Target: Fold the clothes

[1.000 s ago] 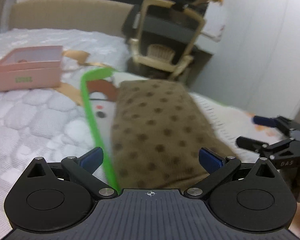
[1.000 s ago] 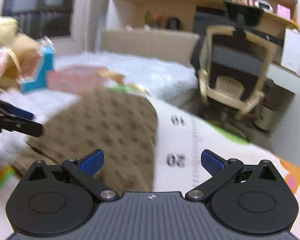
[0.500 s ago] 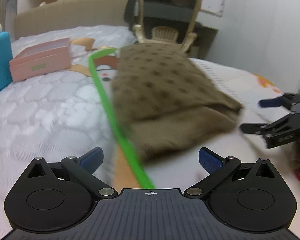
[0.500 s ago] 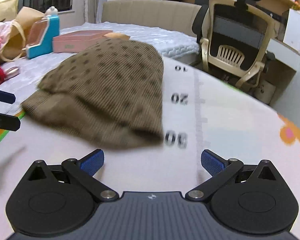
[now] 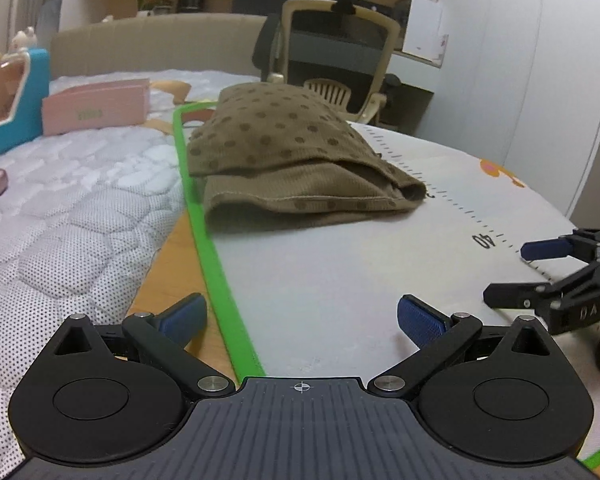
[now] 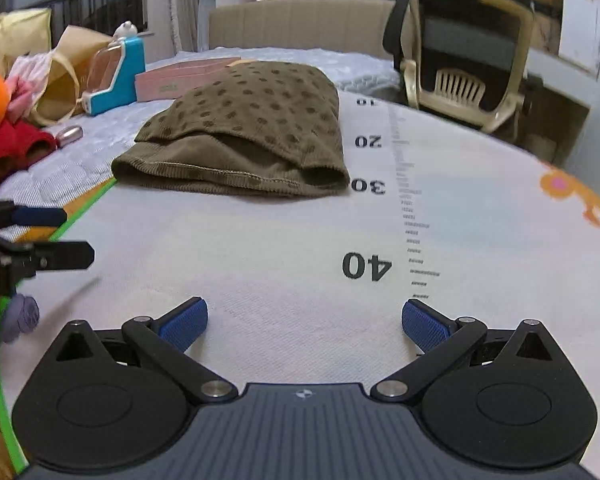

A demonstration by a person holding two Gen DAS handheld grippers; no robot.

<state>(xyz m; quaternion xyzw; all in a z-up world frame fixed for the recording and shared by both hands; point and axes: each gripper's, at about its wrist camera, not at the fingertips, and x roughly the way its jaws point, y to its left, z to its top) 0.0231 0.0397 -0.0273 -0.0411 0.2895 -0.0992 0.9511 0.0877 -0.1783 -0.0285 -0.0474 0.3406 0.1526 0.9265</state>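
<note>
Nearest, the left gripper and the right gripper hover over the white mat, each with jaws spread wide and holding nothing. Farther on, the brown dotted garment lies folded on the mat beside its green border. Beyond it, on the bed, a pink box sits near an office chair.
</note>
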